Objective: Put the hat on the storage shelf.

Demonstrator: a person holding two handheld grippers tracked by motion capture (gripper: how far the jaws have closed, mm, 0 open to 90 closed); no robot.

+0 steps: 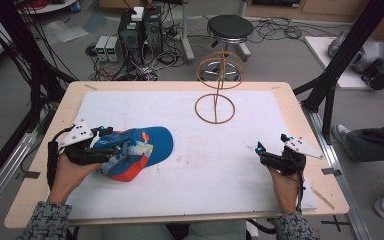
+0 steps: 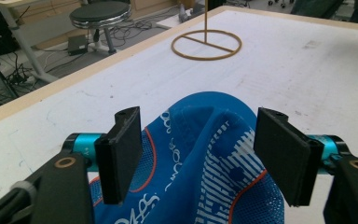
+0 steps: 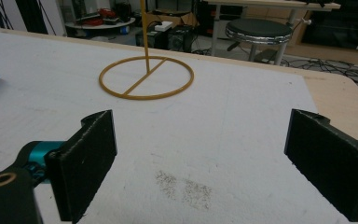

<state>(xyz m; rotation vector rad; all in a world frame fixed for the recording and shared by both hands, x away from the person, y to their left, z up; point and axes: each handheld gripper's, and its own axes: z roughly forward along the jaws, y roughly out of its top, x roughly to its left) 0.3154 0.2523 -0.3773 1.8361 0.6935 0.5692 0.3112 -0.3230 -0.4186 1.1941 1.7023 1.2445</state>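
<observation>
Nearest, at the table's front edge: two forearms in grey patterned sleeves (image 1: 45, 220), each hand holding a gripper.

Left gripper (image 1: 97, 145): held low over the white mat, topped by a grey three-cornered plate. In the left gripper view its jaws stand partly apart on either side of a bunched fold of cap fabric; the cloth fills the gap between them, but whether the pads press it or merely flank it I cannot tell.

Cap (image 1: 135, 150): blue, with orange trim, white printed lettering and a mesh panel, lying crumpled on the left half of the mat, its blue brim pointing toward the middle of the table. The left gripper sits at its left end.

Right gripper (image 1: 270, 155): on the right side of the mat, well apart from the cap. In the right gripper view its jaws are spread wide with bare mat between them, holding nothing.

White mat (image 1: 240, 165): covers most of the pale wooden table (image 1: 325, 150); faint dark specks near the right gripper.

Wire stand (image 1: 215, 107): yellow-tan, a flat ring base with a crossbar and an upright post carrying hoops on top, standing on the far part of the mat, right of centre.

Beyond the table: a round black stool (image 1: 230, 27), computer boxes (image 1: 140, 30) and tangled cables on the grey floor.
</observation>
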